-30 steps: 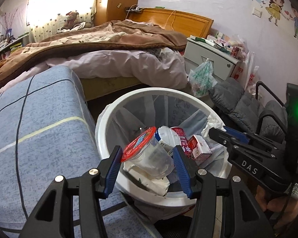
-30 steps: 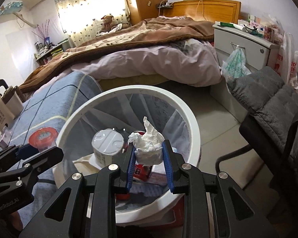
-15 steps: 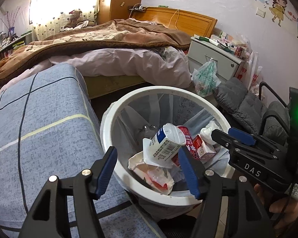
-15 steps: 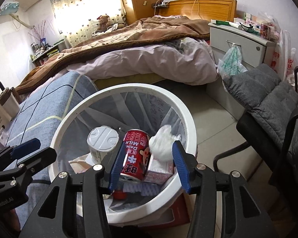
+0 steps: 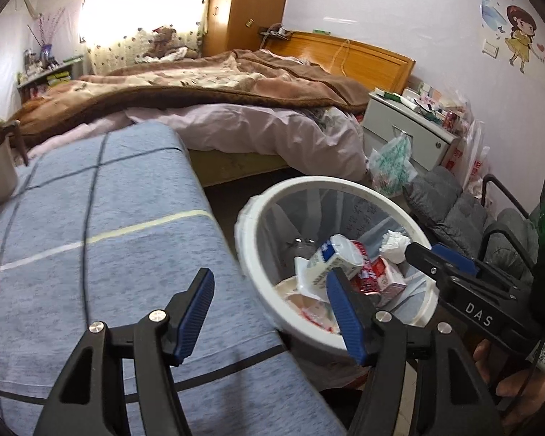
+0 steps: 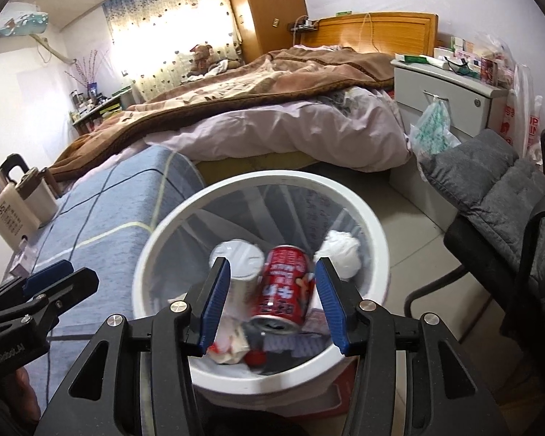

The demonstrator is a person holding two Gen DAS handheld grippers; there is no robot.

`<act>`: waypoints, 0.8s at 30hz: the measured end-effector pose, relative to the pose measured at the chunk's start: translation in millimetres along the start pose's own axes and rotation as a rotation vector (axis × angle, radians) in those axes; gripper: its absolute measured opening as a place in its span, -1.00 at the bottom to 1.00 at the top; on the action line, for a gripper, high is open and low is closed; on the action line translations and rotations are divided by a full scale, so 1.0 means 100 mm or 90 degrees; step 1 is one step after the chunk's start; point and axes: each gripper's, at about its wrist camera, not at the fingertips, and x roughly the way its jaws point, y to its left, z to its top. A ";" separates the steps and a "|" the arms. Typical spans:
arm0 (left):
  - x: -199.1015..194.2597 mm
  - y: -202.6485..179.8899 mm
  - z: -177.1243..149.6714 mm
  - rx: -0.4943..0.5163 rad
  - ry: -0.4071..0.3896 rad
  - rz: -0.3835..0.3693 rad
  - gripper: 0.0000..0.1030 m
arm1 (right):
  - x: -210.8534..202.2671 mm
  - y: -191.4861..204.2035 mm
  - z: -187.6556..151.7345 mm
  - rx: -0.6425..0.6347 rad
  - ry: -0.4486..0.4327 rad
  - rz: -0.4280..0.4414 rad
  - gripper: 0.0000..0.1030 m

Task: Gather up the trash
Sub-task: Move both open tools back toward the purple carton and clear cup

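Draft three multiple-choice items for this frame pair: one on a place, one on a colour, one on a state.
1. Where does the crumpled white tissue lie?
A. on the bed
B. inside the round white plastic trash bin
C. on the grey chair cushion

2. What colour is the drink can in the bin?
A. red
B. green
C. yellow

3. What is between the right claw pads?
A. the tissue, clamped
B. the can, clamped
C. nothing gripped; jaws apart

Answers:
1. B, it rests against the bin's inner wall beside the can.
2. A, red body with white lettering.
3. C, both blue pads stand clear of the trash below.
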 end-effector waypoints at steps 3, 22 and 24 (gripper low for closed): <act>-0.08 0.12 -0.03 -0.013 -0.005 0.002 0.29 | -0.02 0.10 -0.01 -0.004 -0.004 0.011 -0.04; -0.54 1.10 -0.21 -0.100 -0.041 0.129 0.32 | 0.02 1.00 -0.08 -0.074 -0.005 0.098 0.00; -0.57 1.19 -0.25 -0.107 -0.042 0.136 0.32 | 0.04 1.10 -0.08 -0.084 -0.003 0.107 0.00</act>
